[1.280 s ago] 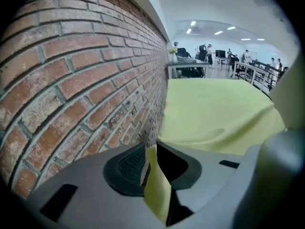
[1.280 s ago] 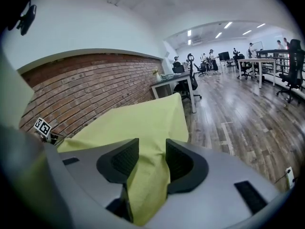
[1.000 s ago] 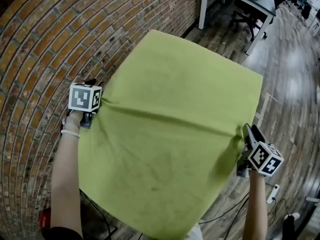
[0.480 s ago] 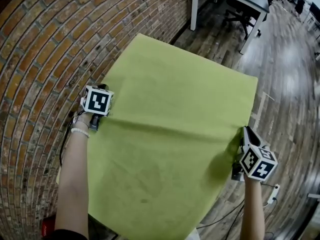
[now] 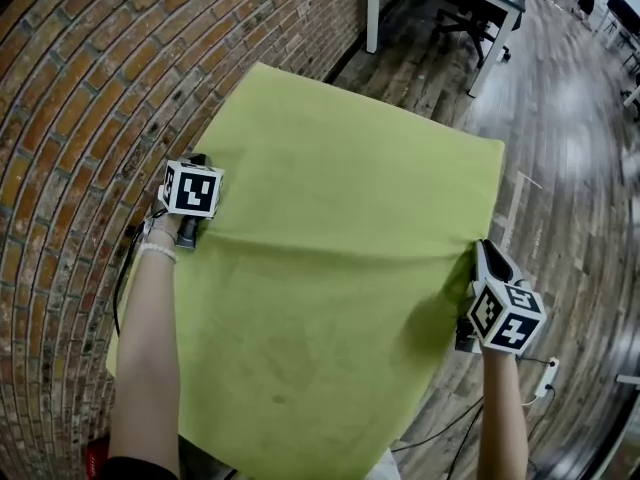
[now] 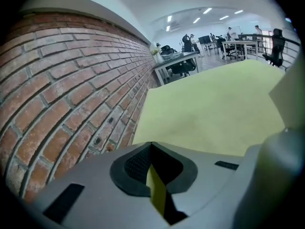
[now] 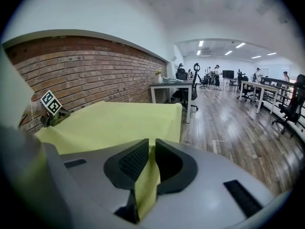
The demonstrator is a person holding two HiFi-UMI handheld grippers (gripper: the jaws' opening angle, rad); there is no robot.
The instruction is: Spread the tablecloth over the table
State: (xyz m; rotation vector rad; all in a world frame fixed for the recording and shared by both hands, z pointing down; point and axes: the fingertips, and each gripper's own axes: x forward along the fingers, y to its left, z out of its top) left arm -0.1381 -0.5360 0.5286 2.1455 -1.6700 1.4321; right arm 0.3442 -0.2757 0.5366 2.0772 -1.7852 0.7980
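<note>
Head view: the green tablecloth is seen spread flat beside the brick wall, with a crease drawn across it. Left gripper view: the left gripper is clamped tight on the tablecloth's edge. Right gripper view: the right gripper has just been closing, and a fold of tablecloth is pinched between its jaws.
</note>
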